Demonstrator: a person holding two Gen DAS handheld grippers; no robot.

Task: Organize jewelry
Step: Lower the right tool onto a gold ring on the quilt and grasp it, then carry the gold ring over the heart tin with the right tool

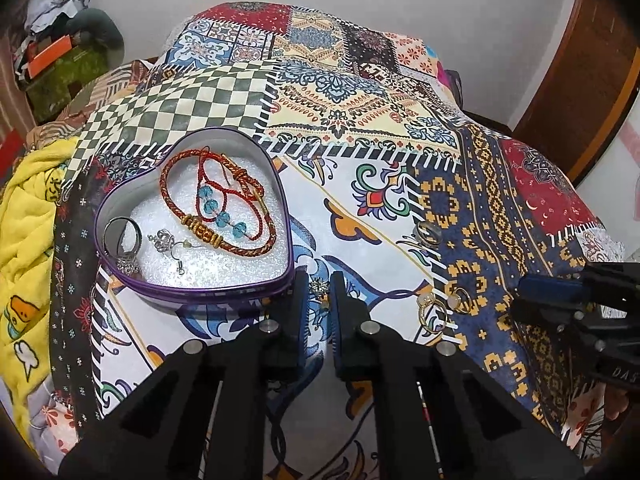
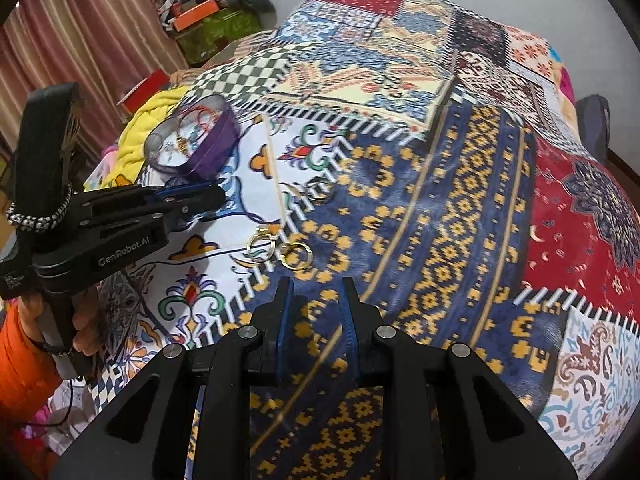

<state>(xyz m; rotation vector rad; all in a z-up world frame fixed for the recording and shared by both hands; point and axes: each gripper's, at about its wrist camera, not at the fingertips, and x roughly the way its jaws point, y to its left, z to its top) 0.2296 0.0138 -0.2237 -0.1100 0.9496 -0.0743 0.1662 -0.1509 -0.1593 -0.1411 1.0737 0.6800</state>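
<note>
Under my work lies a patchwork bedspread (image 1: 360, 184) of checkered, floral and blue-and-gold panels, with a yellow blanket (image 1: 28, 216) bunched at its left edge, an orange box (image 2: 196, 14) on a green one (image 2: 216, 34) beyond, and striped curtains (image 2: 80, 32) behind.

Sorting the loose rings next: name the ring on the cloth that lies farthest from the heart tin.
The gold ring on the navy-and-yellow patch, right of the other gold ring; the silver band lies farther back, closer to the heart tin.
</note>
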